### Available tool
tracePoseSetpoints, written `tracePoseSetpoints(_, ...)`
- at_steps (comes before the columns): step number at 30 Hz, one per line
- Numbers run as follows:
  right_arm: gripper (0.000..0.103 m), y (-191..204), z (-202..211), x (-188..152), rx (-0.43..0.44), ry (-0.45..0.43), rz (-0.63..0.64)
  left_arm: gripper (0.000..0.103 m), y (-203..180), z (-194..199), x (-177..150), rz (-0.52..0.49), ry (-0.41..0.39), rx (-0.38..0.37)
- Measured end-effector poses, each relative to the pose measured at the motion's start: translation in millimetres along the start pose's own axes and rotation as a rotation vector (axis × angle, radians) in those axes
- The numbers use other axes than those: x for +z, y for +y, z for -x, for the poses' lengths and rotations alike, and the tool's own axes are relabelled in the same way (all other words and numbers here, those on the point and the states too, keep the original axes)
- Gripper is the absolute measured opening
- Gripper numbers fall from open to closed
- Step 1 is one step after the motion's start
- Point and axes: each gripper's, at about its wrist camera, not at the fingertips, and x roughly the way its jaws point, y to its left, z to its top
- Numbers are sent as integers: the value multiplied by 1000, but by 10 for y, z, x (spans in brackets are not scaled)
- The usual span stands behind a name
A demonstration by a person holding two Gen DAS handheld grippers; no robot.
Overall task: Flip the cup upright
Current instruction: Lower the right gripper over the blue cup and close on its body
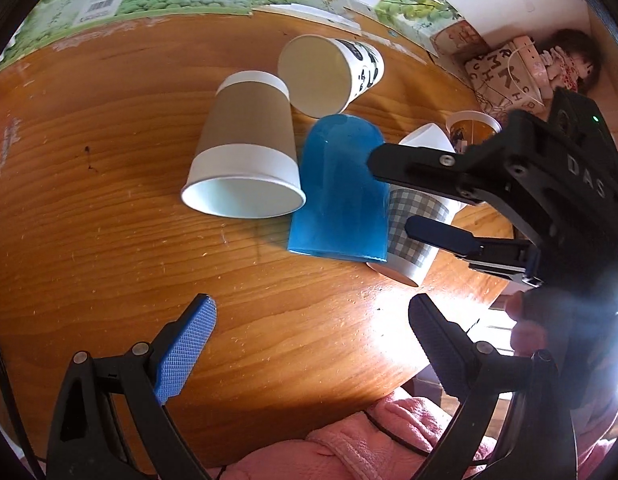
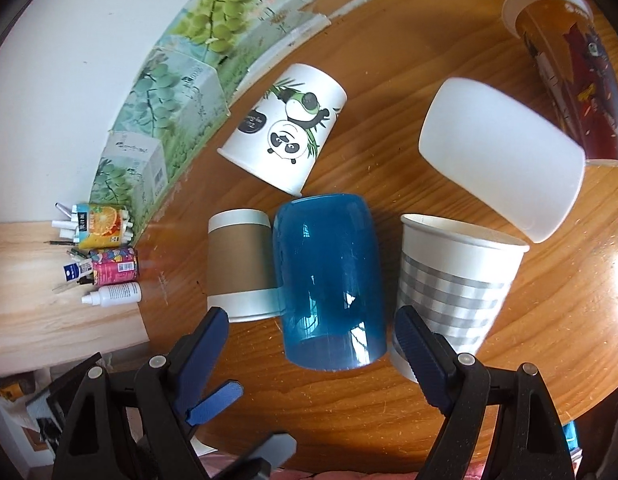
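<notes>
A translucent blue cup (image 2: 329, 280) lies on its side in the middle of the round wooden table (image 2: 389, 420), also seen in the left wrist view (image 1: 341, 192). My right gripper (image 2: 313, 328) is open, its fingers on either side of the blue cup's mouth end, not touching it. In the left wrist view the right gripper (image 1: 389, 196) reaches in from the right beside the blue cup. My left gripper (image 1: 309, 328) is open and empty, above bare table in front of the cups.
Around the blue cup lie a brown-banded paper cup (image 1: 245, 148), a panda cup (image 2: 285, 128), a grey-checked cup (image 2: 457, 276), a frosted white cup (image 2: 501, 160) and a red printed cup (image 2: 573, 80). Grape-print boxes (image 2: 181, 76) line the far edge. Small bottles (image 2: 105, 256) stand at left.
</notes>
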Motion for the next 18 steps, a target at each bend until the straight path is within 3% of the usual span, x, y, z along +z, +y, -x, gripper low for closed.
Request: tracePoseSetpoints(18,86,-2,-286,215,-67,67,-49,98,82,-112,94,10,51,-54)
